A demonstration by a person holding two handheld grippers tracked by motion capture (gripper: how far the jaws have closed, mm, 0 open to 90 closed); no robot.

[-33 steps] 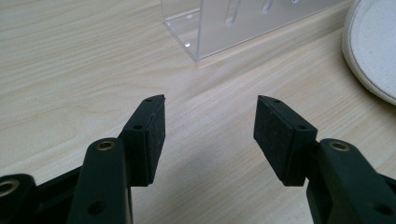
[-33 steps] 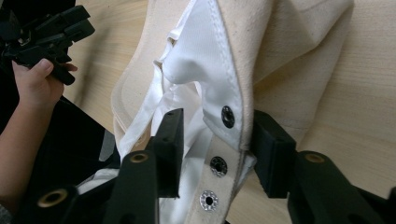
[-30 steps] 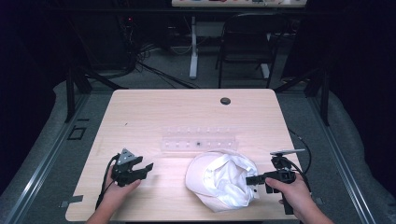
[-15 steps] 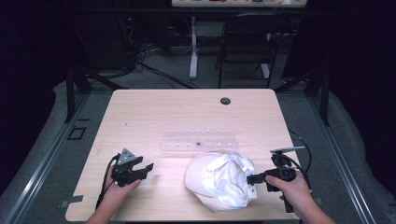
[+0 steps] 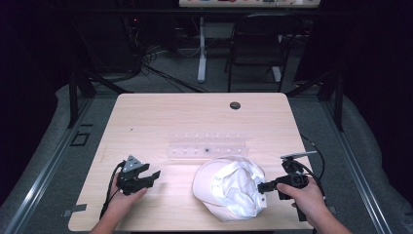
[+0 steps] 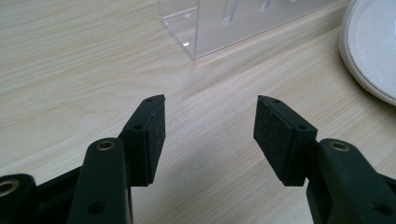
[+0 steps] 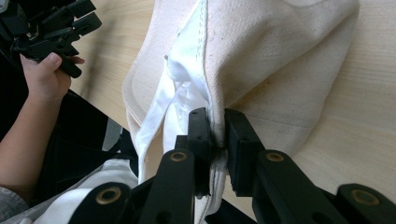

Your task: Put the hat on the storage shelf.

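A cream cloth cap (image 5: 229, 187) lies upside down at the front middle of the wooden table (image 5: 160, 117), its white lining showing. My right gripper (image 5: 263, 186) is shut on the cap's rim (image 7: 215, 112) at its right side, the fabric pinched between both jaws. My left gripper (image 5: 155, 174) rests on the table to the left of the cap, open, with nothing between its fingers (image 6: 149, 128). The cap's brim (image 6: 369, 51) shows at the far right of the left gripper view.
A clear acrylic rack (image 5: 207, 145) with small slots stands just behind the cap, and its corner (image 6: 219, 28) lies ahead of the left gripper. A dark round grommet (image 5: 235, 105) sits near the table's back edge. A chair (image 5: 258, 44) stands beyond the table.
The right gripper has shifted slightly with the cap's rim held in it. The left gripper has stayed put.
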